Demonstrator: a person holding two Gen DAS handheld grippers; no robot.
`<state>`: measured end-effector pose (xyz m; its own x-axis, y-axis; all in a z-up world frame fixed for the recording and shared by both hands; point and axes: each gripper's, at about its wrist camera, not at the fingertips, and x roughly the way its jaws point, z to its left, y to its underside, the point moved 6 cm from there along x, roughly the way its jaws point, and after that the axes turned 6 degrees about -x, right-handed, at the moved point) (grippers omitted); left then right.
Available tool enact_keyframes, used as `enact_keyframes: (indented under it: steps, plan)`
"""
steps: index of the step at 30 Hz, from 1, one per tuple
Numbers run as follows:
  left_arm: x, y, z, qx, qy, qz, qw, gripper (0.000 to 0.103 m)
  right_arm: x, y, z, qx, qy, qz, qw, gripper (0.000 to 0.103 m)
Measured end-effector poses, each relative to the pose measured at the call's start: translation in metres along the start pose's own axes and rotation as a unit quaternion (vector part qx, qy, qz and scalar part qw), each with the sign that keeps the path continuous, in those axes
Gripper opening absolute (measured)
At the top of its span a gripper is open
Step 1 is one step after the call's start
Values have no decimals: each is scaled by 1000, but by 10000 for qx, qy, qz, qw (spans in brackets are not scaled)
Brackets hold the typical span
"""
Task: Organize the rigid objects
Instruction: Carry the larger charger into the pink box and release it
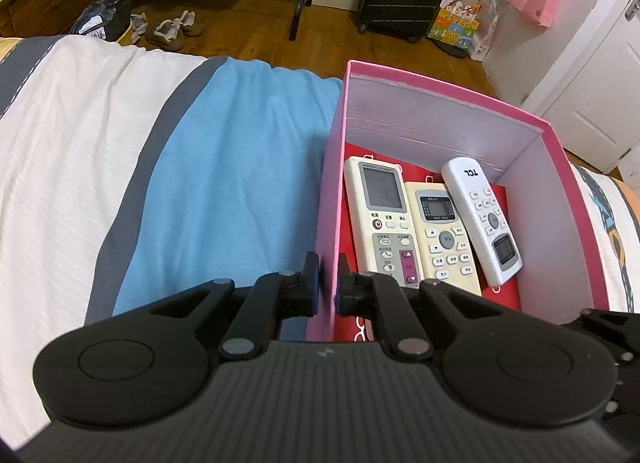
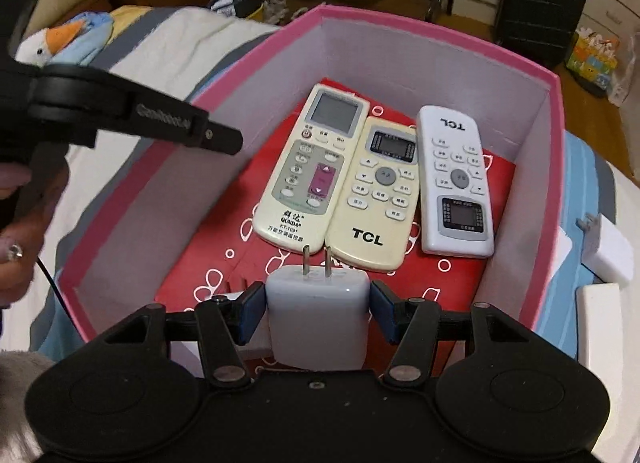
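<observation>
Three remotes (image 2: 376, 179) lie in the pink box (image 2: 554, 167); the right gripper (image 2: 318, 305) clamps a charger (image 2: 318, 303), the left gripper (image 1: 328, 283) seems clamped on the box wall.

Left hand-held gripper (image 1: 327, 283) pinched shut; right hand-held gripper (image 2: 318, 305) clamped (fingers apart).

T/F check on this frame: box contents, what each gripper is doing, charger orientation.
1. Three remotes lie in the pink box. True.
2. The right gripper holds a remote. False: its pads sit either side of a white charger.
3. The left gripper straddles the box's left wall. True: one finger outside, one inside.
4. The white TCL remote points the same way as the QUNDA remote. False: it is reversed, screen near.
5. The charger's prongs point toward the remotes. True.
</observation>
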<state>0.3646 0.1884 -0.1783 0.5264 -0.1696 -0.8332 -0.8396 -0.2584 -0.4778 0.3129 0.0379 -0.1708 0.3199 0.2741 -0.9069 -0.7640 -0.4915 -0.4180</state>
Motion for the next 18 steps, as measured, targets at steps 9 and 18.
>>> enact_keyframes:
  steps: [9, 18]
  plan:
    - [0, -1, -1, -4, -73, 21, 10000, 7, -92, 2, -13, -25, -83, -1133, 9935, 64]
    - [1, -1, -1, 0, -168, 24, 9999, 7, -170, 39, -68, -121, 454, -1779, 9829, 69]
